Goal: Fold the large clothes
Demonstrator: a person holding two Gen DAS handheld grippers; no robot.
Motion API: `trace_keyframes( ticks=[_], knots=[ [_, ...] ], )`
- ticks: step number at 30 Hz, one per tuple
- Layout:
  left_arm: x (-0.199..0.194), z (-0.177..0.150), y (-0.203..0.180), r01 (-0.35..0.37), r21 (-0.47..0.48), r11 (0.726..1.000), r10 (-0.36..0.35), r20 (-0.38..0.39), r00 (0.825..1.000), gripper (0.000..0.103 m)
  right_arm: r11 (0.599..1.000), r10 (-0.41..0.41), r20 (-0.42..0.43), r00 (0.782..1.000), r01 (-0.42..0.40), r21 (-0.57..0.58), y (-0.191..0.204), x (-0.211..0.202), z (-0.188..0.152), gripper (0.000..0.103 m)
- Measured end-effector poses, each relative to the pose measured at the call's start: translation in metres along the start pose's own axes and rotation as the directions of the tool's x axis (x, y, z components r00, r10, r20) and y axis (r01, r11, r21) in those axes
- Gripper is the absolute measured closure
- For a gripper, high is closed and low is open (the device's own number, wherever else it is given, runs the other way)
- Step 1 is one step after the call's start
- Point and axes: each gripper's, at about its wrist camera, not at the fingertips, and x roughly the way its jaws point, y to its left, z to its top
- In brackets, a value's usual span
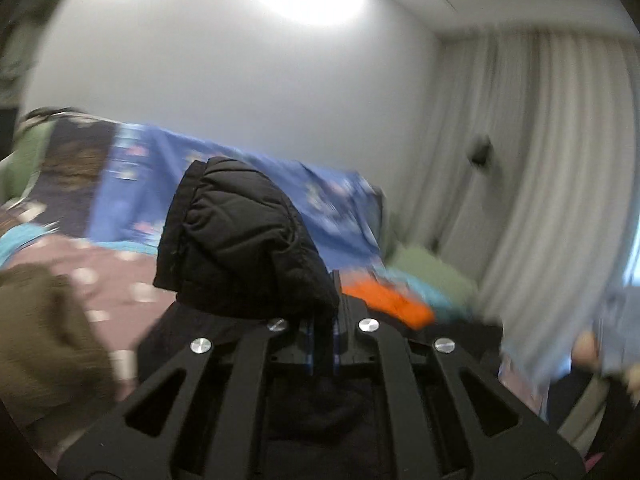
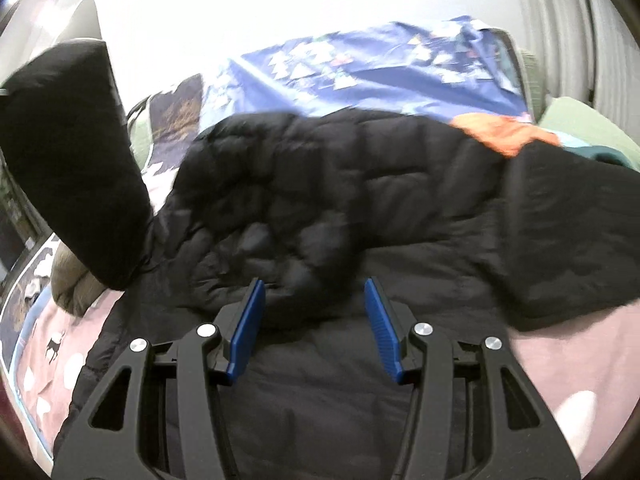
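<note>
Black puffer jacket [image 2: 320, 208] lies spread on bed [image 2: 560, 360], folding barely started. Left tongs [image 1: 322, 332] clamped on raised sleeve [image 1: 240, 236]; right tongs [image 2: 314, 320] half open, empty, above jacket. Body folds remain.

No legible text, label, brand, number or sign in either view; the blue cover [image 2: 360, 64] at the far side bears only printed shapes, blurred, not lettering

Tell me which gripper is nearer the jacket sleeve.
Left. The left gripper is shut on the sleeve, holding it up; the right gripper hovers open over the jacket body, away from it.
</note>
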Motion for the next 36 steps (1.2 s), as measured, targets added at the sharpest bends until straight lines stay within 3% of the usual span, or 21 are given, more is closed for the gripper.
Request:
trace_keyframes(
  ticks=[4, 8, 10, 12, 15, 18, 22, 24, 26, 29, 31, 33, 34, 36],
  knots=[
    [0.084, -0.033, -0.058, 0.055, 0.098, 0.994, -0.039, -0.164, 0.986, 0.098, 0.998, -0.034, 0.020, 0.999, 0.033, 0.058, -0.036, -0.022, -0.003, 0.050],
    [0.135, -0.071, -0.082, 0.047, 0.182, 0.982, -0.001, -0.242, 0.970, 0.096, 0.992, -0.067, 0.030, 0.997, 0.063, 0.111, -0.068, -0.037, -0.005, 0.046],
    [0.154, -0.090, -0.091, 0.025, 0.226, 0.974, 0.036, -0.262, 0.965, 0.081, 0.989, -0.057, 0.030, 0.998, 0.053, 0.137, -0.076, -0.038, -0.006, 0.046],
    [0.170, -0.105, -0.099, 0.023, 0.267, 0.963, 0.058, -0.290, 0.955, 0.045, 0.987, -0.044, 0.029, 0.999, 0.039, 0.157, -0.082, -0.037, -0.006, 0.045],
    [0.175, -0.124, -0.111, 0.063, 0.327, 0.943, 0.051, -0.330, 0.943, 0.033, 0.987, -0.031, 0.028, 0.999, 0.026, 0.159, -0.082, -0.035, -0.005, 0.044],
    [0.168, -0.128, -0.122, 0.087, 0.375, 0.923, 0.043, -0.326, 0.944, 0.022, 0.989, -0.020, 0.024, 1.000, 0.016, 0.148, -0.080, -0.031, -0.005, 0.039],
    [0.155, -0.127, -0.123, 0.058, 0.431, 0.900, 0.082, -0.299, 0.951, 0.022, 0.991, 0.001, 0.008, 1.000, -0.002, 0.136, -0.073, -0.023, -0.006, 0.039],
    [0.144, -0.122, -0.112, 0.038, 0.414, 0.909, 0.092, -0.290, 0.953, 0.022, 0.994, 0.024, -0.019, 1.000, -0.021, 0.110, -0.066, -0.015, -0.008, 0.029],
    [0.132, -0.115, -0.094, 0.013, 0.380, 0.925, 0.104, -0.286, 0.953, 0.024, 0.997, 0.040, -0.050, 0.998, -0.036, 0.075, -0.059, -0.004, -0.009, 0.027],
    [0.118, -0.114, -0.064, -0.027, 0.330, 0.944, 0.133, -0.305, 0.943, 0.037, 0.999, 0.054, -0.141, 0.988, -0.052, 0.017, -0.045, 0.033, -0.007, 0.019],
    [0.115, -0.116, -0.043, -0.056, 0.293, 0.954, 0.158, -0.336, 0.929, 0.047, 0.999, 0.033, -0.176, 0.984, -0.035, -0.007, -0.039, 0.056, -0.004, 0.020],
    [0.115, -0.119, -0.019, -0.087, 0.228, 0.970, 0.171, -0.381, 0.908, 0.060, 0.999, 0.024, -0.199, 0.980, -0.029, -0.023, -0.034, 0.074, 0.000, 0.097],
    [0.115, -0.121, -0.011, -0.095, 0.205, 0.974, 0.171, -0.396, 0.902, 0.063, 0.999, 0.039, -0.215, 0.976, -0.042, -0.007, -0.033, 0.077, 0.005, 0.100],
    [0.114, -0.123, 0.001, -0.101, 0.178, 0.979, 0.166, -0.408, 0.898, 0.069, 1.000, 0.000, -0.118, 0.993, 0.001, 0.007, -0.034, 0.060, 0.017, 0.100]
  ],
)
